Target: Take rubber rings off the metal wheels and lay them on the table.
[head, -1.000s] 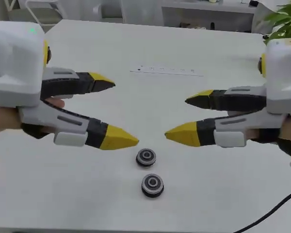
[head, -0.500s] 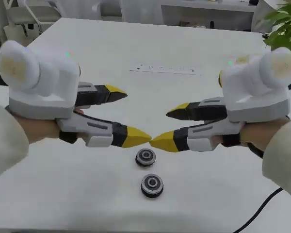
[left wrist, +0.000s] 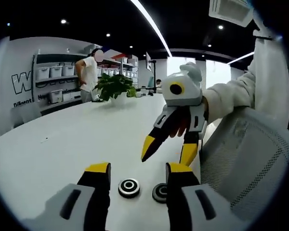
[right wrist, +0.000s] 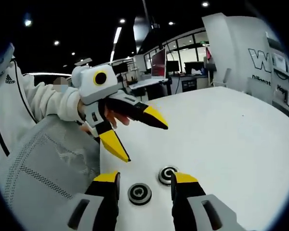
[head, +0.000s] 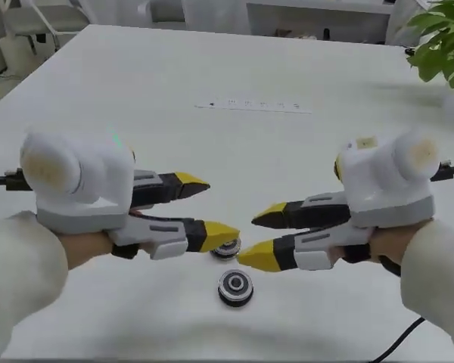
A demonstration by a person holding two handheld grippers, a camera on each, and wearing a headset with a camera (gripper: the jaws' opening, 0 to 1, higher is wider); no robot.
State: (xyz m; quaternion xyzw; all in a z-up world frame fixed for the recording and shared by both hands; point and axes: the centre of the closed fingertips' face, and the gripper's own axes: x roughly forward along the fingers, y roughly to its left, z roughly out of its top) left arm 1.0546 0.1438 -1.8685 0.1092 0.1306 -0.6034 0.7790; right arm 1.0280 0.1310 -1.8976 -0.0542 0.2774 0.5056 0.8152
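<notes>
Two small metal wheels with black rubber rings lie flat on the white table (head: 136, 91). The near wheel (head: 235, 286) is in full sight; the far wheel (head: 228, 247) is partly hidden behind a yellow jaw tip. My left gripper (head: 222, 207) is open, its lower tip just above the far wheel. My right gripper (head: 247, 240) faces it, open, its tips just right of the wheels. In the left gripper view both wheels (left wrist: 129, 187) (left wrist: 160, 192) lie between my open jaws. The right gripper view shows the wheels (right wrist: 139, 193) (right wrist: 167, 174) just ahead of its jaws.
A thin strip with small marks (head: 250, 106) lies farther back on the table. A green plant (head: 443, 45) stands at the far right. A black cable (head: 397, 344) runs off the near right corner. A chair (head: 30, 19) stands beyond the far left edge.
Both grippers have come down and inward toward the wheels, tips now nearly meeting. The left gripper's lower jaw now covers part of the far wheel. The wheels have not moved.
</notes>
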